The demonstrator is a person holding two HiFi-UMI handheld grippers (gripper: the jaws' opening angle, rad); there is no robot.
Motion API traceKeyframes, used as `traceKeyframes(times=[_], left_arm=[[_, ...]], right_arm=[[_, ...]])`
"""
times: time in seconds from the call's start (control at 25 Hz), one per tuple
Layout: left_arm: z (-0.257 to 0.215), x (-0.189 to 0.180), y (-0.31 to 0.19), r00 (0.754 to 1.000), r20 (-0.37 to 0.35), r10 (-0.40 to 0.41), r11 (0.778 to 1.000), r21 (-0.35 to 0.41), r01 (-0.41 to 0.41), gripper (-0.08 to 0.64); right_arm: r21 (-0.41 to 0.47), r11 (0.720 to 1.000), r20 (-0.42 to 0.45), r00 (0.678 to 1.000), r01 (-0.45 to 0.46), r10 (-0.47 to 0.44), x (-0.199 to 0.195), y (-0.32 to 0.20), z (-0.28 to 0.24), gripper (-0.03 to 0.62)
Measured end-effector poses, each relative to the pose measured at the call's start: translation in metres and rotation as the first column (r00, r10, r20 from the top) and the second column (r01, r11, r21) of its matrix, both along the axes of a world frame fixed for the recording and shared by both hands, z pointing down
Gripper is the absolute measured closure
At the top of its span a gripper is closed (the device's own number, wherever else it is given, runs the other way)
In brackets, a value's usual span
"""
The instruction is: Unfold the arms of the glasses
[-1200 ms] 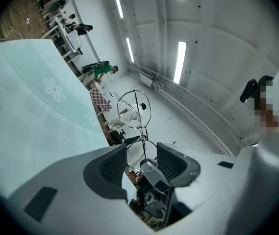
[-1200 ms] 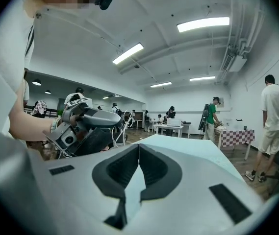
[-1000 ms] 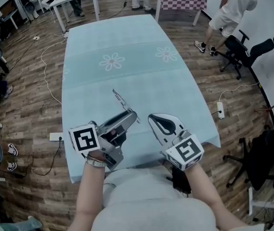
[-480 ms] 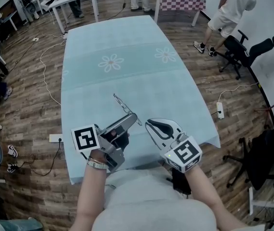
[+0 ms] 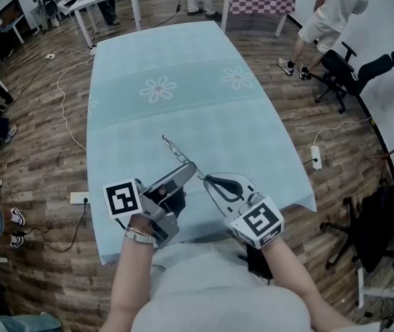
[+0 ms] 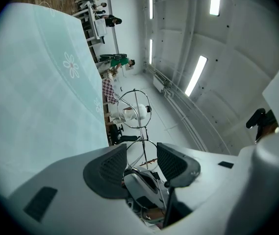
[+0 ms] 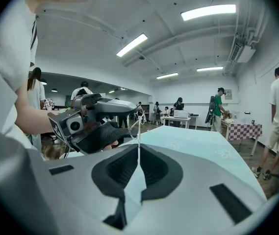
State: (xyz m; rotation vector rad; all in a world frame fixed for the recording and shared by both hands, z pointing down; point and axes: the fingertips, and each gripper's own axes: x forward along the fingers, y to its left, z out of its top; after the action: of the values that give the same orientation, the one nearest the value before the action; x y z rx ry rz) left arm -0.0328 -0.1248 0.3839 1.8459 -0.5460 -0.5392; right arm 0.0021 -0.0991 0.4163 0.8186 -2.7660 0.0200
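Held aloft over the near end of the pale blue table [image 5: 183, 68], toward 6 o'clock in the head view: the wire-rimmed glasses [image 5: 172, 146]. Clamped at the frame by the left gripper [image 5: 191, 167], pads set on either side of a lens rim, lenses projecting toward 11 o'clock from the jaw tips. Pinched from 4 o'clock by the right gripper [image 5: 209, 181], jaws pressed nearly together on one thin arm [image 7: 138, 133] of the glasses. Seen rising straight out of the jaw gap.
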Motion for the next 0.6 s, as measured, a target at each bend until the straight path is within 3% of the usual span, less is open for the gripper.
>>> traceKeyframes(times=[0.6], left_arm=[[0.006,-0.003,-0.002,0.999,-0.037,-0.002,1.000,-0.031,0.001,0.360]], right_arm=[[-0.017,0.997,0.019,0.997,-0.072,0.073,0.014,-0.024,0.000,0.574]])
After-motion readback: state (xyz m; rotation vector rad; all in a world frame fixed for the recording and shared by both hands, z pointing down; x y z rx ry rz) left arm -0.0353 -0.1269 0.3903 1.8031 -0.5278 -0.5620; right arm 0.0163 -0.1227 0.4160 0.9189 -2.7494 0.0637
